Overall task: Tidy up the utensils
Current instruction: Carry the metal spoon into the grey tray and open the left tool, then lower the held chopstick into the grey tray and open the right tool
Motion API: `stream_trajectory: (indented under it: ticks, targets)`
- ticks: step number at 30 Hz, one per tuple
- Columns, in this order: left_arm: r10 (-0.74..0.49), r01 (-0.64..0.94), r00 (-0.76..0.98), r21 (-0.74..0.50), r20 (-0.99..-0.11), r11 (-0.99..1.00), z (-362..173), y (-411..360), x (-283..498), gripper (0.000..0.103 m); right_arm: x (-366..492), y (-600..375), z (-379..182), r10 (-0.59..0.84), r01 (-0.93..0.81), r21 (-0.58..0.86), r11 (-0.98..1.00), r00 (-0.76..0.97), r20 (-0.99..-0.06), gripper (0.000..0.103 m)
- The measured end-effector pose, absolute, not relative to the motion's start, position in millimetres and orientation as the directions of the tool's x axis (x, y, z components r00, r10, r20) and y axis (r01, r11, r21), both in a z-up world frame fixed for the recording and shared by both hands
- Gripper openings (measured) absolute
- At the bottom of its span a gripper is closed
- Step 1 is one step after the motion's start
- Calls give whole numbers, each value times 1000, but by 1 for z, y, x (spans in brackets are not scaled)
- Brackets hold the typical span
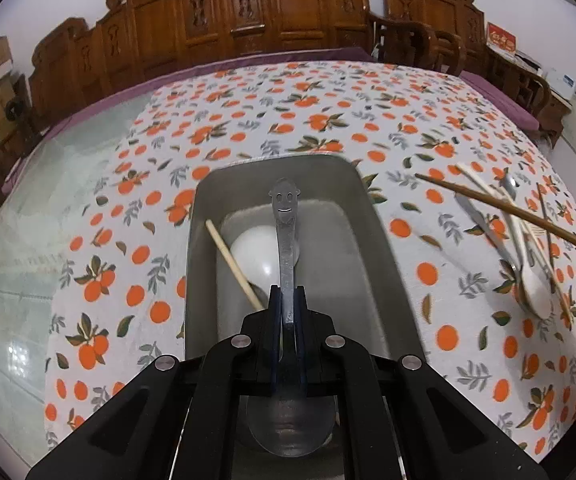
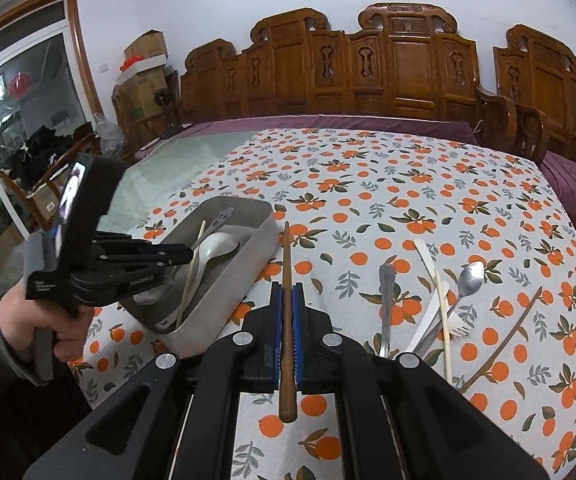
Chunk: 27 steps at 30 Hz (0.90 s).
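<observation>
My left gripper (image 1: 287,294) is shut on a metal spoon (image 1: 285,240) with a smiley-face handle, held over the metal tray (image 1: 204,216). The tray holds a white spoon (image 1: 256,254) and a pale chopstick (image 1: 234,264). In the right wrist view the left gripper (image 2: 184,256) hangs over the tray (image 2: 256,240). My right gripper (image 2: 287,292) is shut on a brown wooden chopstick (image 2: 287,312), just right of the tray. Loose utensils lie on the cloth to the right: a metal spoon (image 2: 470,274), a metal handle (image 2: 385,304), a white fork (image 2: 458,326), a pale chopstick (image 2: 444,320) and a brown chopstick (image 2: 508,336).
The table carries an orange-print cloth (image 2: 368,184), with bare glass top (image 1: 28,240) on the left. Carved wooden chairs (image 2: 408,68) line the far edge. The person's left hand (image 2: 48,320) holds the left gripper at the near left.
</observation>
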State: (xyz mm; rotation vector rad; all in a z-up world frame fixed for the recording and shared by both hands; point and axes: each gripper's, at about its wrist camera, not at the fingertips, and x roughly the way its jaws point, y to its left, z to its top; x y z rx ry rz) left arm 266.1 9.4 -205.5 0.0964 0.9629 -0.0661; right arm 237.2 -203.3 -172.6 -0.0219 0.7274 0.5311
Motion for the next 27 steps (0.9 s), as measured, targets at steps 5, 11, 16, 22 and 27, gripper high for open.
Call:
stream_trajectory:
  ticks: [5, 11, 16, 22, 27]
  targets:
    - [-16, 96, 553, 44, -833, 994, -217, 13, 271, 5, 239, -202, -176, 453, -469, 162, 868, 615, -646, 6]
    - [-35, 85, 535, 13, -844, 996, -224, 18, 275, 6, 239, -200, -176, 451, -466, 165, 869, 610, -651, 6]
    - [-62, 72, 559, -26, -827, 997, -217, 31, 270, 16, 232, -197, -172, 438, -463, 148, 874, 618, -653, 6]
    - [-63, 65, 624, -29, -779, 997, -193, 45, 255, 27, 227, -183, -160, 416, -460, 115, 880, 632, -654, 6]
    - [-47, 73, 673, 3, -738, 997, -172, 57, 247, 31, 222, -160, -153, 423, -473, 112, 874, 626, -655, 6]
